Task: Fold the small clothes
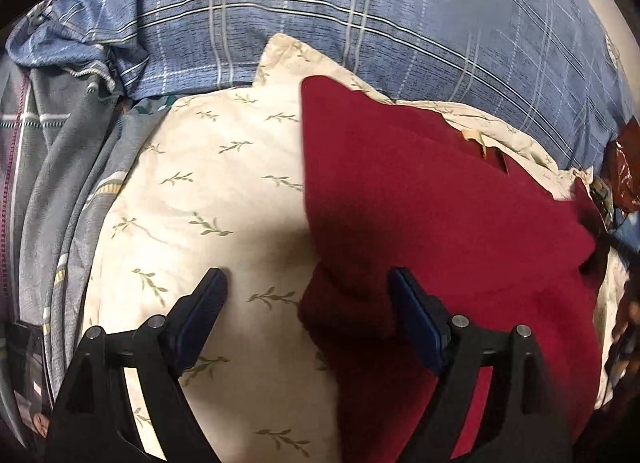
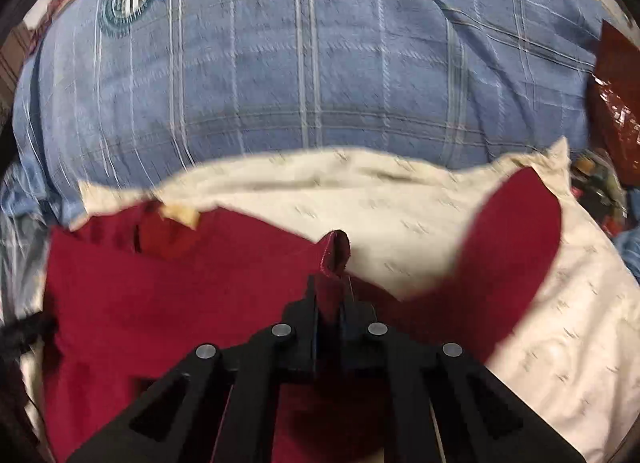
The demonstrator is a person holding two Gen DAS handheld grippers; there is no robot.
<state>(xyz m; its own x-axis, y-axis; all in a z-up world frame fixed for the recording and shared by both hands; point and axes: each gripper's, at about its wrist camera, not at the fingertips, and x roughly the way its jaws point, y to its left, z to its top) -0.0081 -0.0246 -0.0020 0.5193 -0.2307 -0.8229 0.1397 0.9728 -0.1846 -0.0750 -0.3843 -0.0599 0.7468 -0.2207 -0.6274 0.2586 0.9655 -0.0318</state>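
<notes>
Right gripper (image 2: 330, 287): pressed together, pinching a raised edge of the red garment (image 2: 168, 295), which lies ahead of and beneath me on the cream leaf-print pillow (image 2: 560, 303). Left gripper (image 1: 306, 283): spread wide and holding nothing, its right finger over the garment's near edge, its left finger over bare pillow. I judge the fold begun but unfinished: one flap (image 2: 516, 231) stands curled to the right of my right gripper, the cloth is not yet flat or squared, and I count no finished pile. Beyond both grippers lies the blue plaid bedding (image 1: 360, 15). The right wrist view is blurred by motion. What kind of garment this is, its full outline, and the dark clutter (image 1: 620, 167) at the far right I cannot make out.
</notes>
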